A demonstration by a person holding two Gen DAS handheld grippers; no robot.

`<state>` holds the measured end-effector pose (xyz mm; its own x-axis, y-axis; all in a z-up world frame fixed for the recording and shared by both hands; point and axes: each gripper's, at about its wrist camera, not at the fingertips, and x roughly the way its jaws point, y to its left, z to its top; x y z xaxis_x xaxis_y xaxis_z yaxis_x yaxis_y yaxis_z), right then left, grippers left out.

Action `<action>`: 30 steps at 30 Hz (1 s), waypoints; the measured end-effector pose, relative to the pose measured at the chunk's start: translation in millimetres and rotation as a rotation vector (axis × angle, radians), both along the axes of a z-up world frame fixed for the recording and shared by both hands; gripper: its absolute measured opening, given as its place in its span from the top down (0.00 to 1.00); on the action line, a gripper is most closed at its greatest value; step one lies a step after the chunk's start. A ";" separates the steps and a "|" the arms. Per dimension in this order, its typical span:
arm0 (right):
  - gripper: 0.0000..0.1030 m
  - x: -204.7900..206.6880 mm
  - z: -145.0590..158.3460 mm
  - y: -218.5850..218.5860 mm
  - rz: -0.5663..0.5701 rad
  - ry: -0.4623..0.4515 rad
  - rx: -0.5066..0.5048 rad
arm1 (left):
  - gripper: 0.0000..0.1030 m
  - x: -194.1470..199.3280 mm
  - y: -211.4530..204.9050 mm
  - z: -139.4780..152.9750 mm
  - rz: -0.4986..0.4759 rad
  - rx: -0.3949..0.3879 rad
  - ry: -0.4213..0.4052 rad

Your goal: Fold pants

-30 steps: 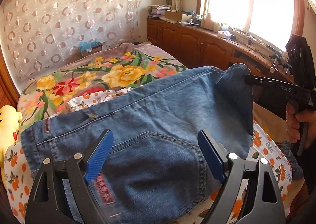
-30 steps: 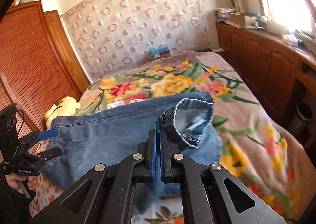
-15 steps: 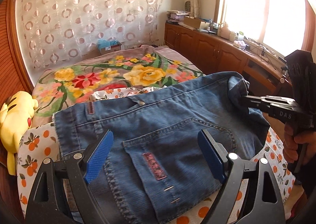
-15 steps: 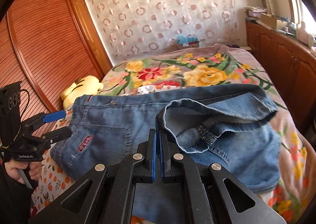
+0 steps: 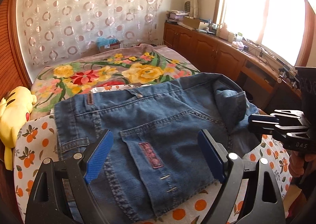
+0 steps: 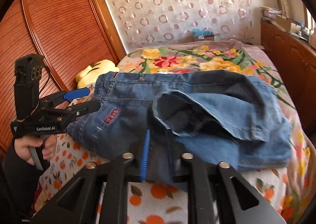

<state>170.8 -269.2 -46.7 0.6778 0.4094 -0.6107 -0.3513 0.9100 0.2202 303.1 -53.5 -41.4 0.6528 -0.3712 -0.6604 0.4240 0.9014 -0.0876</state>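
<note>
**Pants land folded near the foot of the bed as you let go of the hem**

Pants (image 5: 158, 125) of blue denim lie in a compact bundle across the near edge of the bed (image 5: 83, 65), on the orange-print cover, with the flowered blanket (image 5: 142, 71) beyond them and a yellow plush toy (image 5: 13, 113) at the bed's left edge. The waistband runs along the far side of the bundle; the leg ends have been brought over on top, where one hem (image 6: 207, 117) stands open and rumpled instead of lying flat.

Your right tool (image 6: 157, 152) is opening at this moment: a narrow gap shows between its blue pads, with denim just ahead of and under them, and the fabric no longer looks pinched. Your left tool (image 5: 156, 154) hangs wide open over the back pocket, holding nothing.

By the look of it, the fold-over is done and the release is the step in hand. Judging from the puffed hem, the next move calls for drawing the right tool clear without dragging the cloth, then pressing or tugging the top layer flat so its edges line up with the layer beneath. Should another fold be wanted, each tool would need a fresh hold on the bundle's outer edge.
</note>
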 end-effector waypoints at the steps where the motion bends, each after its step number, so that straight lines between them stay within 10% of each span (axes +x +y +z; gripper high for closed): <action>1: 0.66 -3.7 1.0 -8.0 -0.011 -0.005 -0.007 | 0.15 -0.7 -4.9 -0.8 -0.010 -0.001 0.003; 21: 0.57 46.0 -26.0 -119.1 -0.233 0.007 -0.030 | 0.16 -17.7 -89.0 -2.0 -0.166 0.006 0.021; 30: 0.57 66.9 -34.4 -117.9 -0.211 0.061 0.008 | 0.54 -9.2 -117.1 -2.6 -0.218 0.011 0.035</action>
<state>237.7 -387.1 -81.0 0.7107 0.2674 -0.6507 -0.1393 0.9601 0.2424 293.9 -170.6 -44.0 0.5344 -0.4941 -0.6858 0.6060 0.7896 -0.0966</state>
